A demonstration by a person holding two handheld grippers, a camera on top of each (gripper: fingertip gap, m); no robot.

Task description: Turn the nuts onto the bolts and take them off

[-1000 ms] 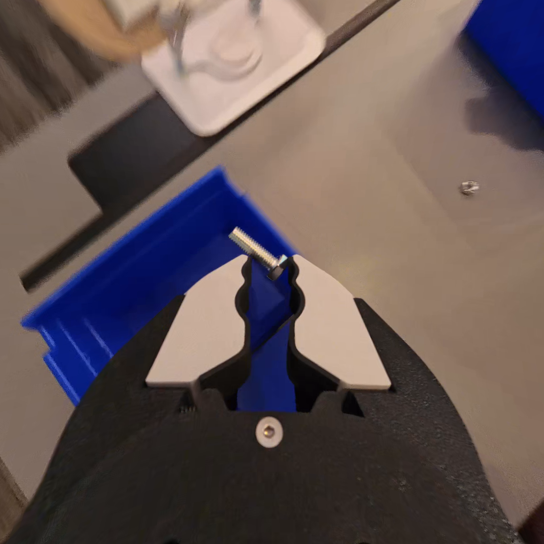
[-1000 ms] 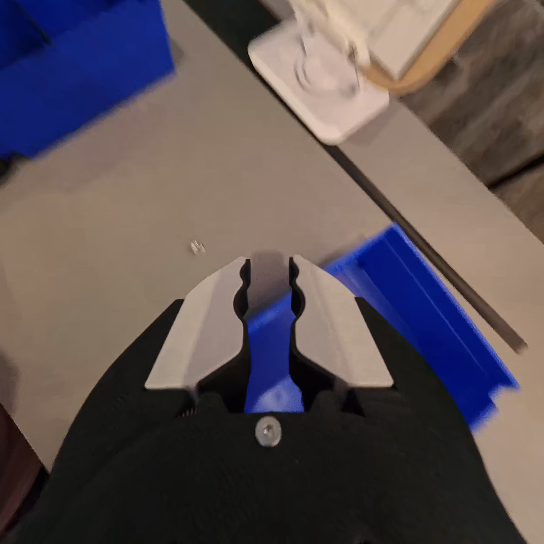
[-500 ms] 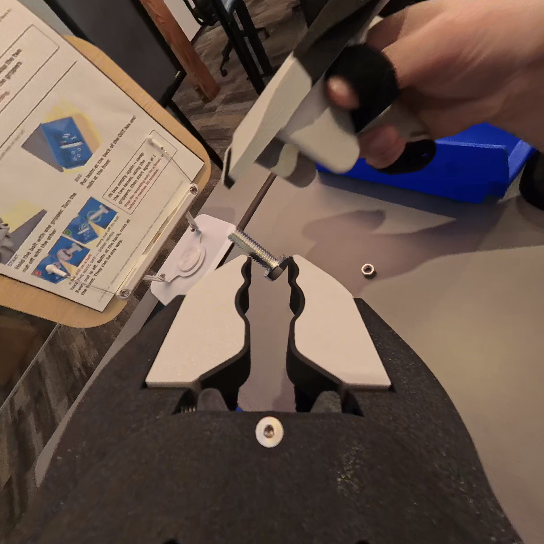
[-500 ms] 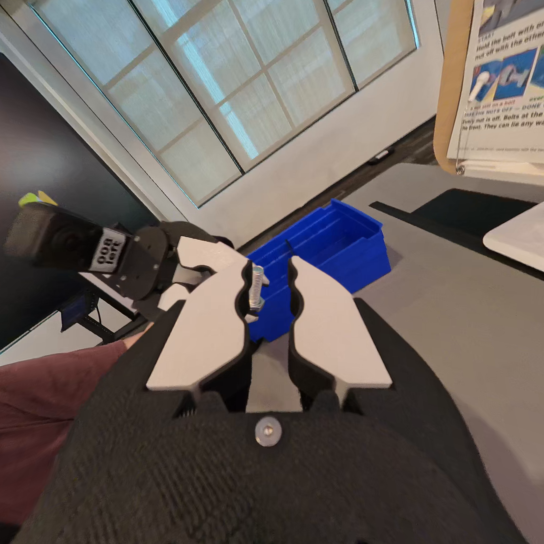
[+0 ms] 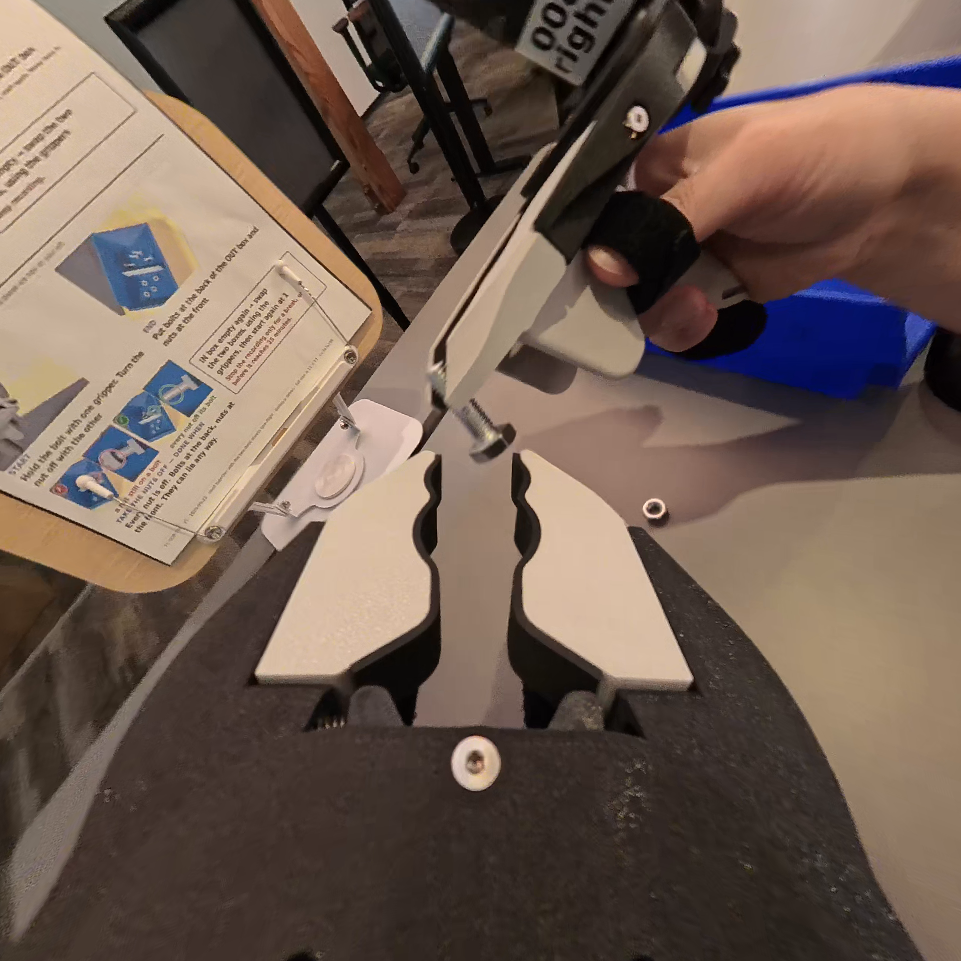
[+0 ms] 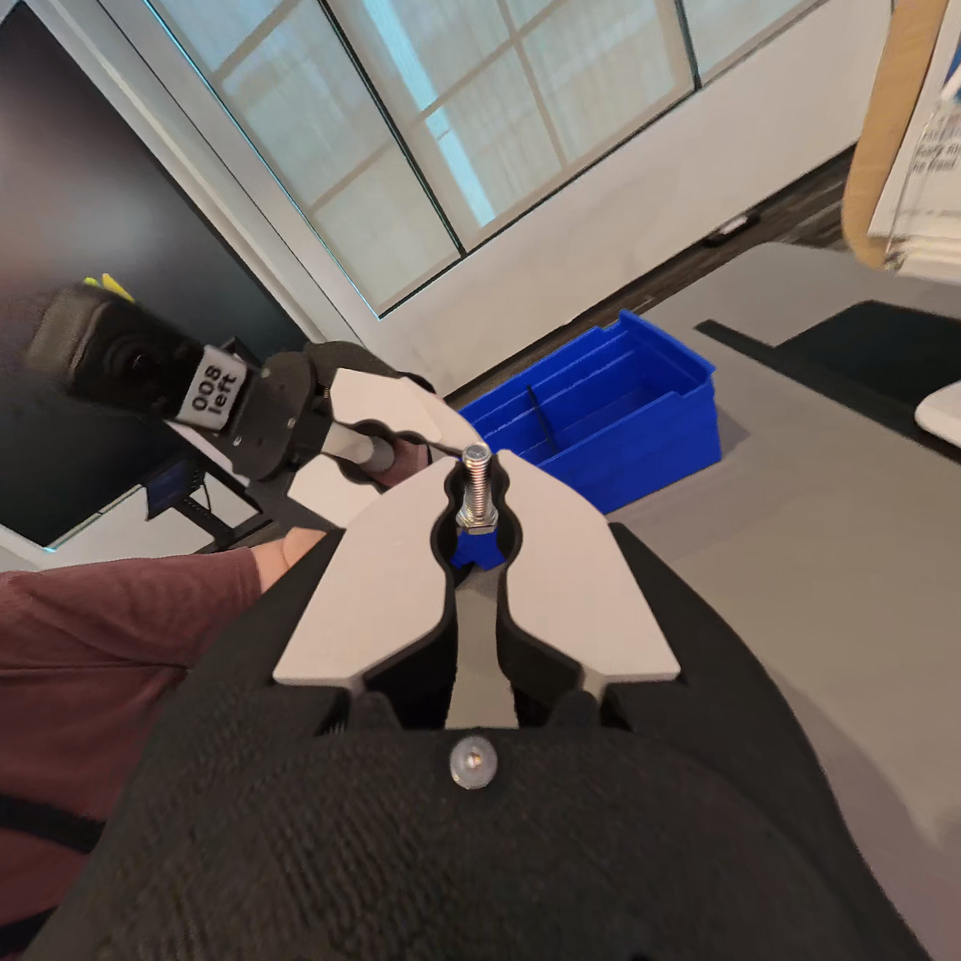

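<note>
A silver hex bolt [image 5: 491,442] hangs head-down from my right gripper [image 5: 442,385], which comes in from the upper right and is shut on its threaded shank. In the right wrist view the bolt [image 6: 476,489] stands in the notch at the tips of my right gripper [image 6: 478,456]. My left gripper [image 5: 476,460] is open, and the bolt head sits just beyond its tips with bare table showing between the jaws. Its fingers [image 6: 390,405] show to the left of the bolt in the right wrist view. A loose nut [image 5: 655,508] lies on the grey table to the right.
A blue bin [image 5: 780,359] stands behind the hand [image 5: 780,208] that holds the right gripper. A second, divided blue bin [image 6: 624,416] stands at the table's far edge. An instruction board [image 5: 156,312] on a white stand base [image 5: 374,431] is at the left. A black mat [image 6: 858,353] lies nearby. The tips of both grippers are at nearly the same place. From the left gripper's tips to the loose nut [image 5: 655,508] is close to 20 cm.
My right gripper has closed on the bolt's shank. The bolt head has slid up out of my left gripper's tips. A second ago both grippers were swinging over the table and bins.
</note>
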